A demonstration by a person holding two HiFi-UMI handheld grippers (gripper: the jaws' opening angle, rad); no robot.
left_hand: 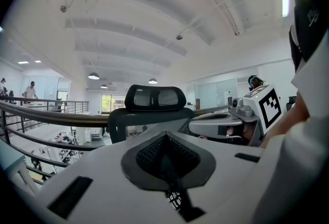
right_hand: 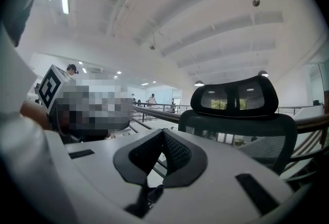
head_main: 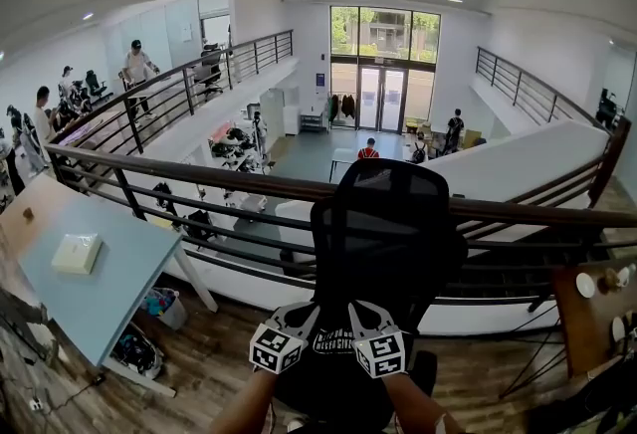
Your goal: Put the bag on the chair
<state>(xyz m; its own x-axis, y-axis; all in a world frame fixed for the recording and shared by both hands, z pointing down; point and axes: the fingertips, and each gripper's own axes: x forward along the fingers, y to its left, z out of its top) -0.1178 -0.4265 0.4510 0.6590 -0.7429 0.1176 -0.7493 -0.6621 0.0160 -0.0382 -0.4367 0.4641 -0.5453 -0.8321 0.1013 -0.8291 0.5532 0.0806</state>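
Note:
A black mesh office chair (head_main: 383, 233) stands right in front of me, its back against the railing. A black bag (head_main: 333, 372) with white print hangs low in front of the chair between my two grippers. The left gripper (head_main: 307, 315) and the right gripper (head_main: 360, 313) are side by side, each shut on the bag's top edge. In the left gripper view the gripper (left_hand: 165, 159) pinches a black strip of the bag (left_hand: 177, 198), and the chair's headrest (left_hand: 154, 97) lies ahead. In the right gripper view the gripper (right_hand: 162, 153) is shut over dark bag fabric (right_hand: 149, 197), with the chair (right_hand: 234, 97) to its right.
A dark metal railing (head_main: 249, 185) runs behind the chair at the edge of a drop to a lower floor. A pale blue table (head_main: 100, 293) with a pale pad (head_main: 77, 253) stands at the left. A brown table (head_main: 587, 313) stands at the right.

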